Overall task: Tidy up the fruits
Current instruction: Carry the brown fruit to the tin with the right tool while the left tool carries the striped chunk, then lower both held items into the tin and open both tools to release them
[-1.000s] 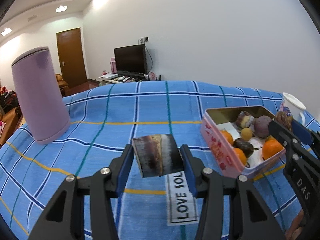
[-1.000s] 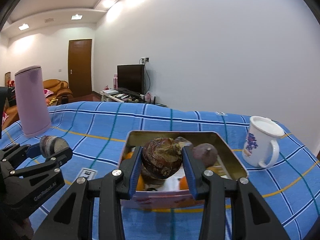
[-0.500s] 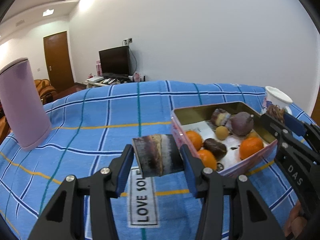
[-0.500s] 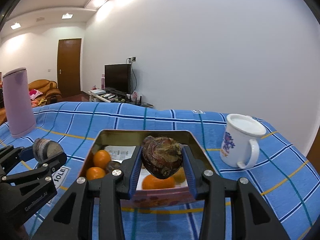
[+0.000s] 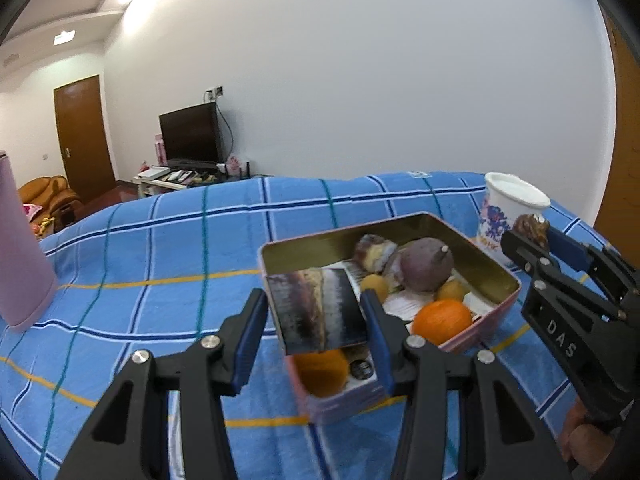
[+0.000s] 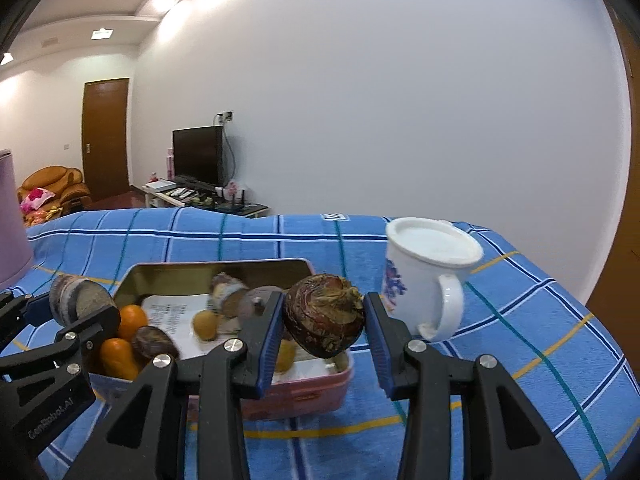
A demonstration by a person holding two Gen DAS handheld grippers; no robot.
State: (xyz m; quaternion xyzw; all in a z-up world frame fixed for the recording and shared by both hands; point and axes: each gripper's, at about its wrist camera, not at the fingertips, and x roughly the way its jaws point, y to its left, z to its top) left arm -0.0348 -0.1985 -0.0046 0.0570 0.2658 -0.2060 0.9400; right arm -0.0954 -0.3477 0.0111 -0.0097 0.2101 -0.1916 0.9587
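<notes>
Fruits: striped grey-brown piece (image 5: 318, 310) pinched in left gripper (image 5: 316, 320), held over near-left corner of pink tin (image 5: 508, 280); brown scaly fruit (image 6: 325, 315) pinched in right gripper (image 6: 324, 334), over tin's near-right corner. Inside tin: oranges (image 5: 442, 320), purple round fruit (image 5: 426, 264), small yellow ones. White mug (image 6: 430, 276) just right of tin. Blue plaid cloth (image 5: 180, 248) covers surface, open stretch left. Lilac cylinder (image 5: 18, 256) far left. Beyond: white wall, TV (image 6: 198, 156), brown door (image 6: 106, 138).
</notes>
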